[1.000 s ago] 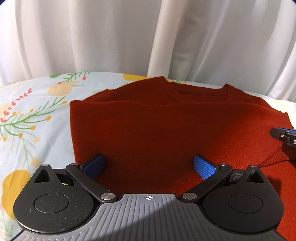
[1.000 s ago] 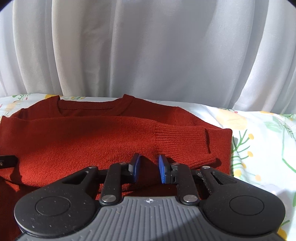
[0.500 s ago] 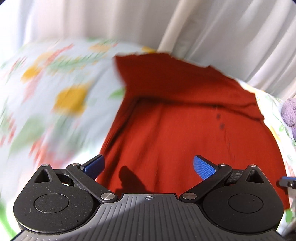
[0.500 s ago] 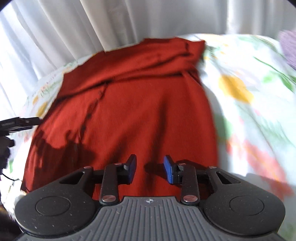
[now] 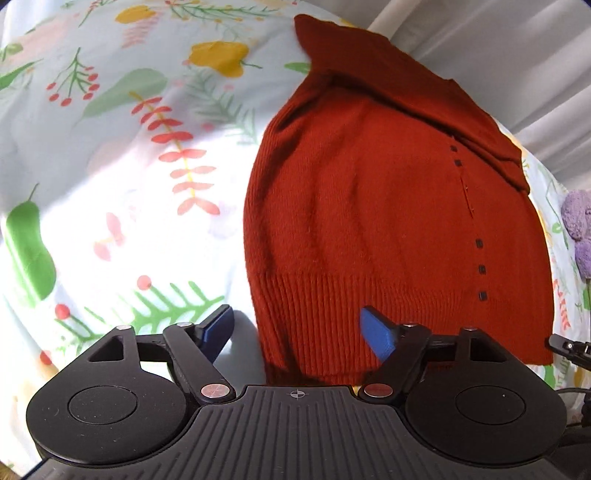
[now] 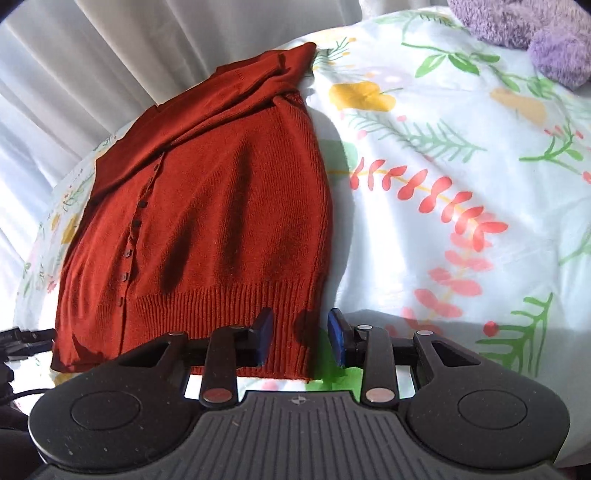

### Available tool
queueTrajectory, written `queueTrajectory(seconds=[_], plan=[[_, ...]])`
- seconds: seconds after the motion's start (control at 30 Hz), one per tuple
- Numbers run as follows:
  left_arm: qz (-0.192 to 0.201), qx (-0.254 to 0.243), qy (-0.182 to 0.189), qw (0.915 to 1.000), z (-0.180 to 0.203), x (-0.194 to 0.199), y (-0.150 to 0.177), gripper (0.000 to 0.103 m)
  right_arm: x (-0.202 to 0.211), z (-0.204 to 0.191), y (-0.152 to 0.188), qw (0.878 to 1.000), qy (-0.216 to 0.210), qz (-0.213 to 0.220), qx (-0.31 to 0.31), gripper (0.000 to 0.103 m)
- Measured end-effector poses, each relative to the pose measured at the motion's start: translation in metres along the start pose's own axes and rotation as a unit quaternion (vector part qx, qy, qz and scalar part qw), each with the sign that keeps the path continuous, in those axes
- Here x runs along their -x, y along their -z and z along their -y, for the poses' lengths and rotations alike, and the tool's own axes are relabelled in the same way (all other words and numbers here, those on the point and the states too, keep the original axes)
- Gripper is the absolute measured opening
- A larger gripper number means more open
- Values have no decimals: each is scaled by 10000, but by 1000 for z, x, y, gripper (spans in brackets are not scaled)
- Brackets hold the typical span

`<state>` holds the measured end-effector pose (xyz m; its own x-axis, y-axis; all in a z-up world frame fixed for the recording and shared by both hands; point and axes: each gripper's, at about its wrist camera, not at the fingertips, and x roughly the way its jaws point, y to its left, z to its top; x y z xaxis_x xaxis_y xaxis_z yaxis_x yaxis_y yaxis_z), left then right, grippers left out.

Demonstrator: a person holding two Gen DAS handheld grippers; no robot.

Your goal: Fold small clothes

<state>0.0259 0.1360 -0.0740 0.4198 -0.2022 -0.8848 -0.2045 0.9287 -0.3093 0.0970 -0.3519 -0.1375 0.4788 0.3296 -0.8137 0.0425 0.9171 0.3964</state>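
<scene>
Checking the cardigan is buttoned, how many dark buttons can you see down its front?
5 in the left wrist view, in a line down the red cardigan: two close together near the folded-over top, three spaced out toward the ribbed hem. More may be hidden under the fold.

One rust-red knitted cardigan (image 5: 388, 221) lies on one floral-printed bedsheet (image 5: 129, 166). Five small dark square buttons (image 5: 479, 243) show down its front. One fuzzy purple plush toy (image 6: 532, 26) sits nearby, with two hand-held grippers, left (image 5: 299, 328) and right (image 6: 301, 334).

Left gripper (image 5: 299, 326): jaws spread wide, nothing between pads. Right gripper (image 6: 301, 332): jaws parted narrower, nothing clamped.
</scene>
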Motion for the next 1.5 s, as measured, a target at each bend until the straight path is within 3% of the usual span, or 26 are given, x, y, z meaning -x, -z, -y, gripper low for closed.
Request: queueTrajectory(seconds=[0.1,0.27,0.37,0.5,0.67,0.87,1.07,1.27,1.5], plan=[[-49,-25,66,10000,2,2,5,68,-5,2,-1,9998,-100,-105,-113,27],[-188,-72,-51,9998,2,2,5,38,-9,3,-4,9996,-39,-241,-169,8],[-337,-245,-210,9989,5,0,5,21,-8,4,-3,9994,-48,-269,-201,6],[-426,-323,-191,9984,3,0,5,12,-7,6,-2,9993,-66,-274,-235,5],[-326,-210,199,9990,1,7,1,9,-3,14,-3,9978,-312,-264,-522,5],[233,147,848,9960,-1,35,-23,8,8,30,-11,9846,-1213,-36,-1259,4],[736,467,1293,9878,3,46,-58,8,16,27,-33,9723,-1744,386,-1508,4],[1134,534,1363,9827,7,43,-97,8,12,5,-72,9717,-1805,761,-1322,4],[1330,548,1252,9816,3,25,-132,8,-1,-6,-118,9733,-1623,1079,-1210,4]])
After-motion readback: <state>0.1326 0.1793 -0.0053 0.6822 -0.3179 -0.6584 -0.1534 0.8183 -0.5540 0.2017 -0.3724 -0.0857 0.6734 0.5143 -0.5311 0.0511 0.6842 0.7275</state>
